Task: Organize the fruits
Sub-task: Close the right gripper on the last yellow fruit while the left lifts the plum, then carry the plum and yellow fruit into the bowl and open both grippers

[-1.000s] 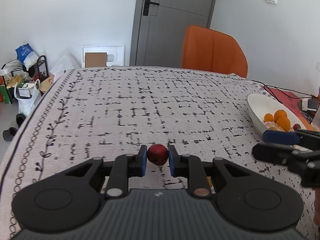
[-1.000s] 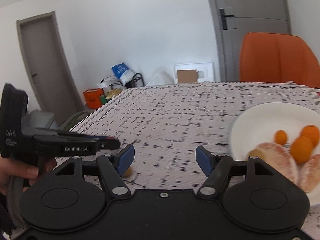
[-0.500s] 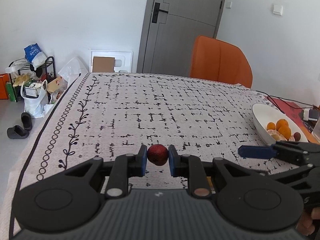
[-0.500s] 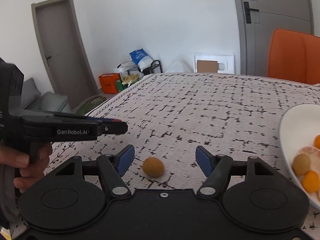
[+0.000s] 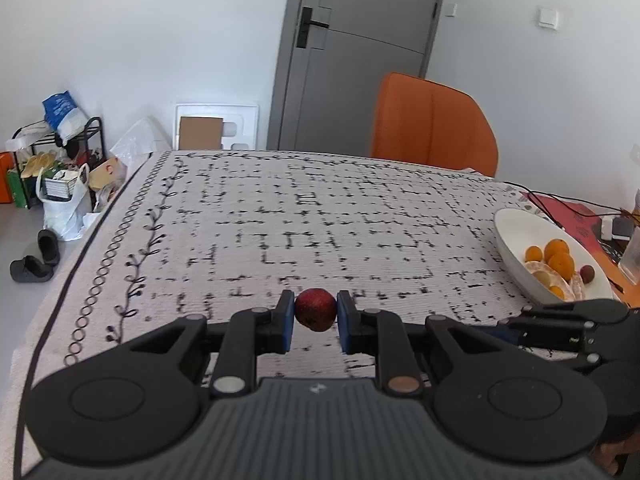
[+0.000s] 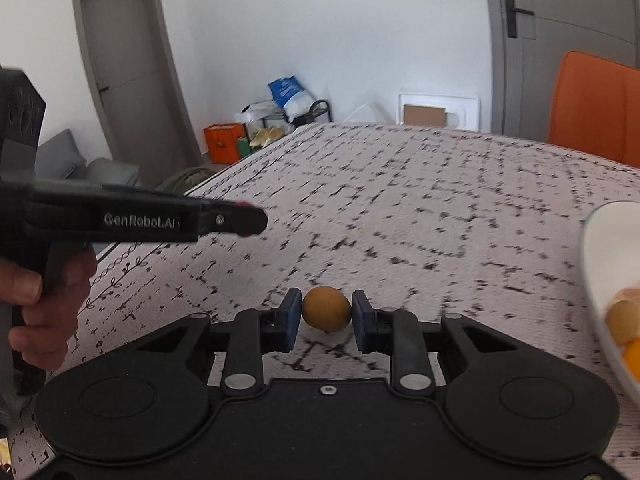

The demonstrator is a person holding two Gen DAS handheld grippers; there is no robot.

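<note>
Right gripper point(image 6: 326, 312) fingers point(image 6: 291, 314) pinch orange fruit point(image 6: 326, 307).

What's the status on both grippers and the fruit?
Left gripper shut on red fruit. Right gripper pads against orange fruit on tablecloth. White bowl off right, path unobstructed.

Dark red fruit point(image 5: 315, 314) sits between blue pads point(image 5: 286, 322) on the black left gripper point(image 5: 315, 320). Orange-brown fruit point(image 6: 326, 308) is between the right gripper's point(image 6: 326, 320) blue pads point(image 6: 292, 322). Beside them, a white bowl point(image 5: 516, 240) of orange fruit point(image 5: 560, 263), on a pale black-dashed tablecloth point(image 5: 320, 216).
</note>
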